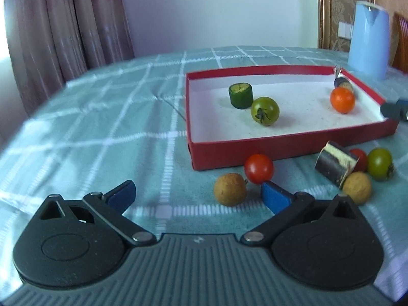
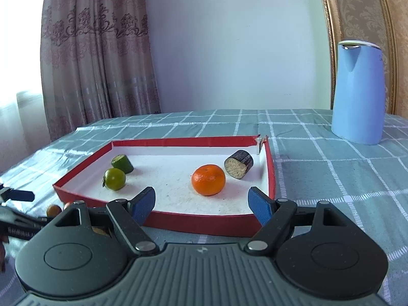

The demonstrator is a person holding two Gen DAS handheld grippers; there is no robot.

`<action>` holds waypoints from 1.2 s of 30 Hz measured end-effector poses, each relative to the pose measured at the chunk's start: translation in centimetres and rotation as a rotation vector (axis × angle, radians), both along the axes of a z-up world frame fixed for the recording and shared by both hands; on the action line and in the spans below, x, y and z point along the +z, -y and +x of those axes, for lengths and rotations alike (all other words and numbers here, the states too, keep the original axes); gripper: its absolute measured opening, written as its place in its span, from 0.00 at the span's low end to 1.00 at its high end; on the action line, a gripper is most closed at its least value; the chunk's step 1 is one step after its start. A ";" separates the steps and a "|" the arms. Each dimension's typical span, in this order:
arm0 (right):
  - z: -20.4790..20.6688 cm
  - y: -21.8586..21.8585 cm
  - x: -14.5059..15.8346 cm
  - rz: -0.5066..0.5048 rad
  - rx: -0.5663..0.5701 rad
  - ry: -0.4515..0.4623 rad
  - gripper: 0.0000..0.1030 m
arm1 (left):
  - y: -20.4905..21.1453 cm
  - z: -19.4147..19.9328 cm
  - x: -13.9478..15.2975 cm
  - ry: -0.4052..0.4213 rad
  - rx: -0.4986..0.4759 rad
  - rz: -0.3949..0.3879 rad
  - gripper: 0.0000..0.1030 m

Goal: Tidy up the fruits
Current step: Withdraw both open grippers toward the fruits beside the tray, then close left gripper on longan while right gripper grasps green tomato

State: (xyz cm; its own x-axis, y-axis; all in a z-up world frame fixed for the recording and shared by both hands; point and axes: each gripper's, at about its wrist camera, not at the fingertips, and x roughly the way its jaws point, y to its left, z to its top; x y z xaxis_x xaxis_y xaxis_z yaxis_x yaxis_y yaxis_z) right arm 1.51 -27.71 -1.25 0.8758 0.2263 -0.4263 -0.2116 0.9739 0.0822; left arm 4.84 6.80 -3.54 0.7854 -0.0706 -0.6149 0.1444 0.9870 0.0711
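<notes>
The red box lies open on the counter, and every place here is given from it. Inside it I count four pieces: one green cylinder chunk near its far-left part, one green tomato touching or just beside that chunk, one orange mandarin toward its right side, and one dark cut chunk in its far-right corner. Outside, along its near wall, lie six more: two red tomatoes, one close to the wall and a second half hidden, two tan longans, one green tomato and one dark cylinder chunk. The left gripper hangs low before the near wall with jaws spread wide and nothing between them, one pad just beside the near red tomato. The right gripper hovers over the near wall, jaws likewise spread and empty. All the fruit looks light; the tomatoes seem smooth, soft and apt to roll or bruise, so they probably want a gentle squeeze across the widest middle. The longans look firmer and rougher, likely easier to hold. A blue kettle stands beyond the box's far-right corner.
</notes>
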 end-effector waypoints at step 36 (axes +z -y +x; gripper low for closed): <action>-2.6 -0.6 -0.7 0.006 0.076 -0.066 0.77 | 0.4 -1.3 0.1 0.034 -0.158 -0.093 0.34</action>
